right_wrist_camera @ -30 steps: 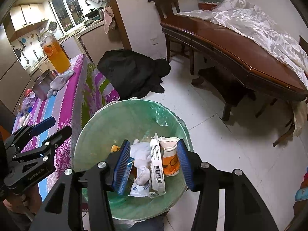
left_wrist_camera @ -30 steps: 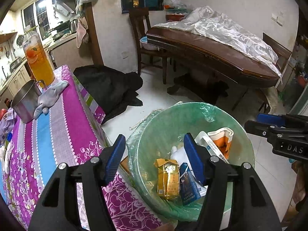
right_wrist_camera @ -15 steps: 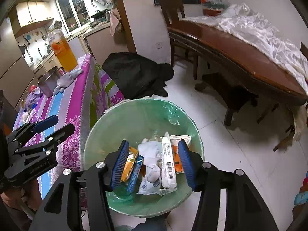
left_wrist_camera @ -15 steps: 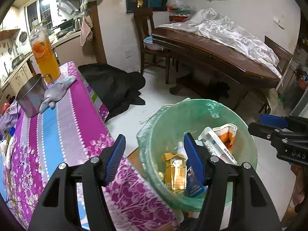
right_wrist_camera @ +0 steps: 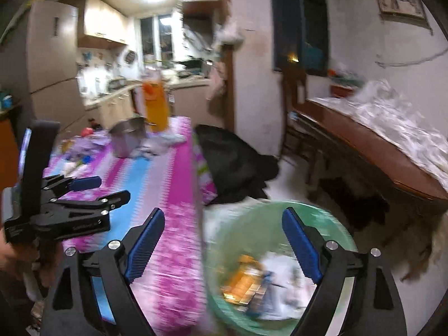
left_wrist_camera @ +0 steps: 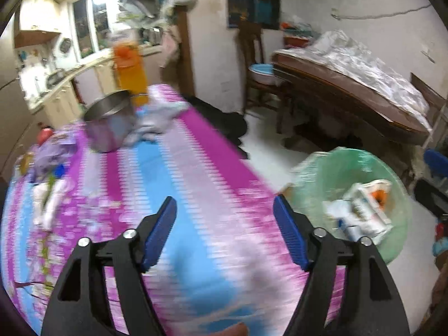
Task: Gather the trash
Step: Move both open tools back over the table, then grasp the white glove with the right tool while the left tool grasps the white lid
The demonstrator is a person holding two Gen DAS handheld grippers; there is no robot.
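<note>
Both views are smeared by motion blur, so we read only the coarse layout. At the far left end of the surface, covered in a pink, blue and white striped cloth, we see small scattered items too blurred to name. Further along that far end stands a metal pot, with a tall orange bottle just behind it and a pale crumpled cloth touching the pot's right side.

Our left gripper hangs above the near part of the surface, its blue-padded fingers spread wide with nothing between them. In the right wrist view the same gripper shows at the left, over the striped cloth.

Our right gripper is also spread wide and empty; its left pad sits over the surface's right edge and its right pad over the bin.

To the right of the surface, on the floor, stands the green-lined trash bin, holding the trash: white wrappers, an orange carton and a blue packet. A black bundle lies on the floor beyond the bin. At the far right is a dark wooden table draped with a white sheet.
</note>
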